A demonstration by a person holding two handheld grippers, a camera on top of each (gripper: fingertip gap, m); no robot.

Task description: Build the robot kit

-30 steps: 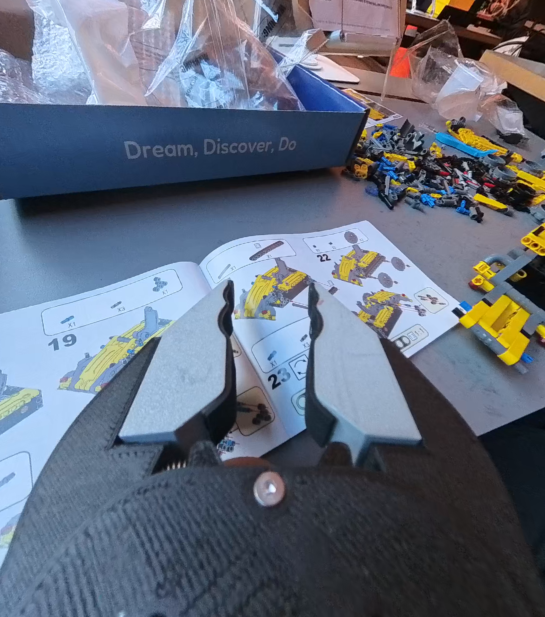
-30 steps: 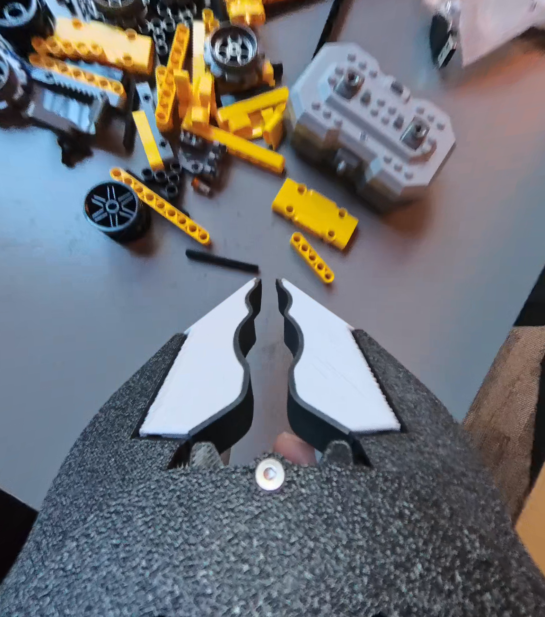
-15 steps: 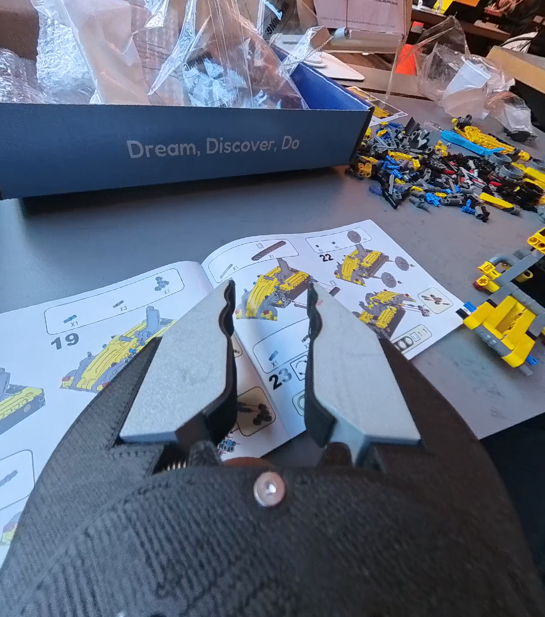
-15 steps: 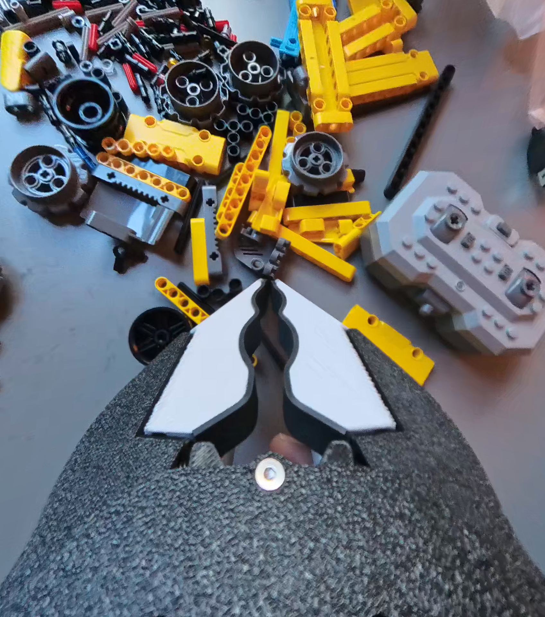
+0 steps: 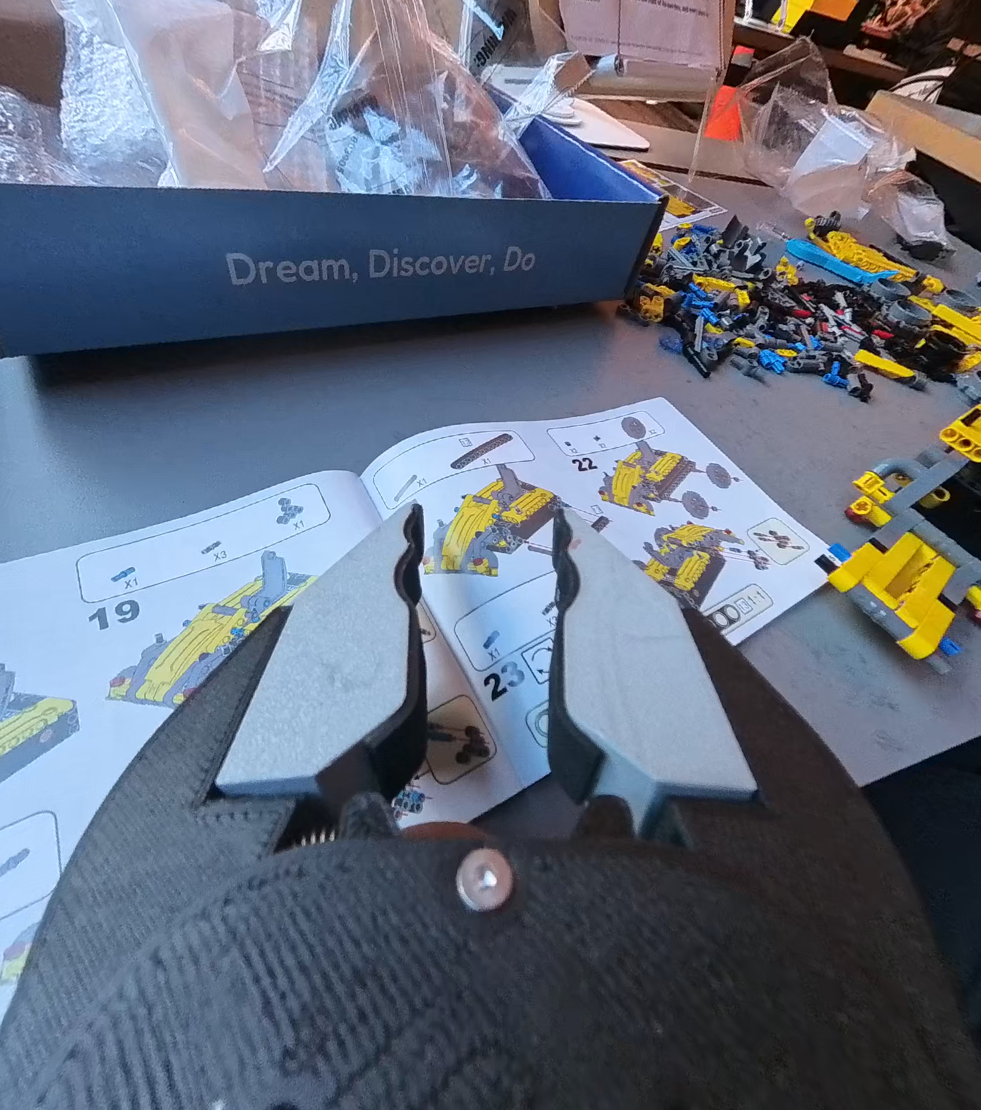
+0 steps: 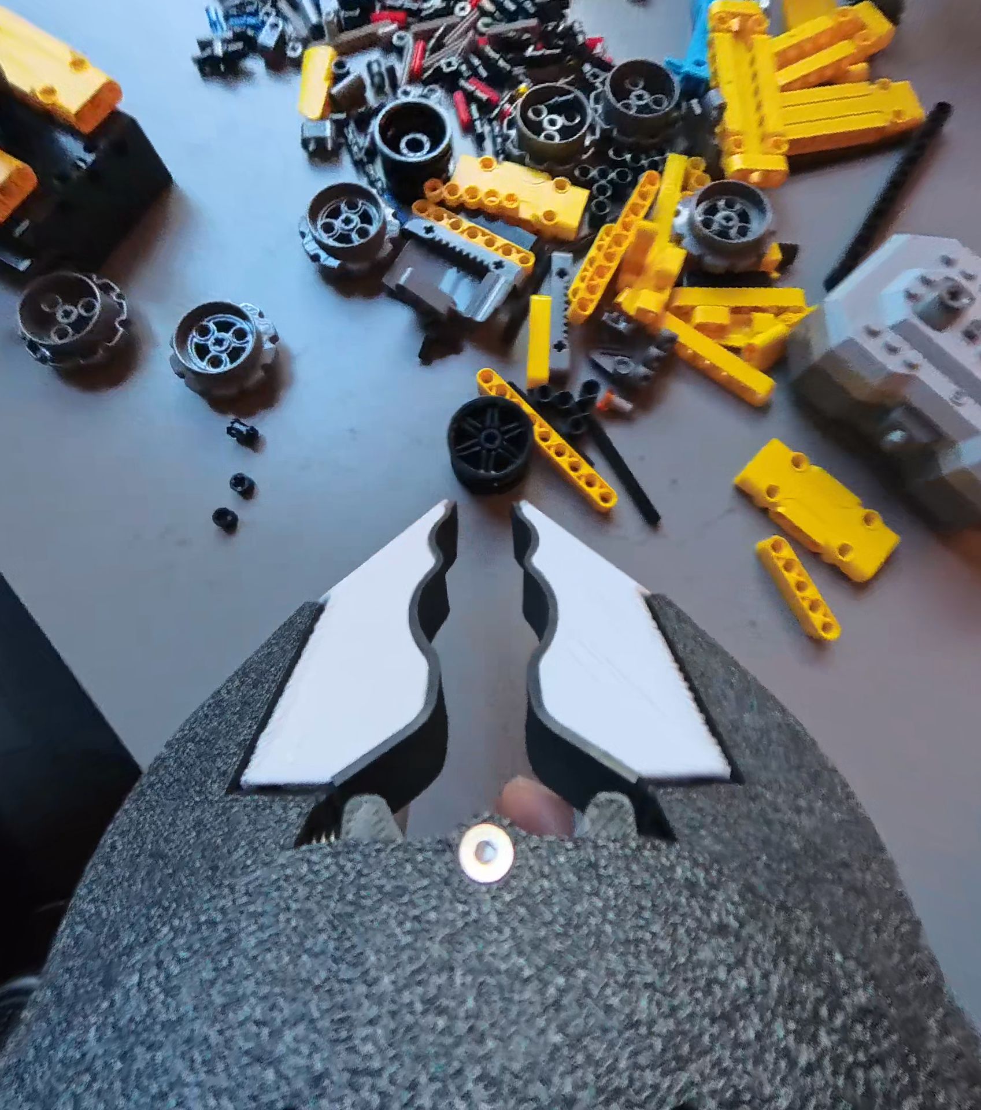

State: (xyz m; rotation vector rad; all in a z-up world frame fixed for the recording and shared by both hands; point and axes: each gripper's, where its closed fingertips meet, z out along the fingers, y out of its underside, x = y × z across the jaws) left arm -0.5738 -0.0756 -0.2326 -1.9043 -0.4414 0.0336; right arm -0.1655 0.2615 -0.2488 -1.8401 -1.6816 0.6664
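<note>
My left gripper point(image 5: 488, 522) is open and empty, held just above an open instruction booklet point(image 5: 175, 570) on the grey table. My right gripper point(image 6: 485, 510) is slightly open and empty. It hovers over the table just short of a small black wheel point(image 6: 491, 441). A long yellow holed beam point(image 6: 548, 441) and a black axle point(image 6: 626, 474) lie beside the wheel. Behind them is a pile of yellow beams and grey hubs point(image 6: 626, 252). A partly built yellow and grey frame point(image 5: 944, 552) lies to the right of the booklet.
A blue box point(image 5: 295, 264) holding clear plastic bags stands behind the booklet. Loose small parts point(image 5: 806, 324) lie to its right. Also on the table are a grey control unit point(image 6: 926, 384), a yellow panel point(image 6: 815, 507), two grey hubs point(image 6: 223, 348) and small black pins point(image 6: 241, 483). The table edge point(image 6: 55, 661) is at the lower left. Tip to tip, the grippers are about 55 cm apart. The black axle point(image 6: 626, 474) lies some 5 cm from my right tips, 55 cm from my left tips.
My right gripper has pulled back from the parts pile toward the black wheel, and its jaws have parted a little from nearly touching. My left gripper has barely moved.
</note>
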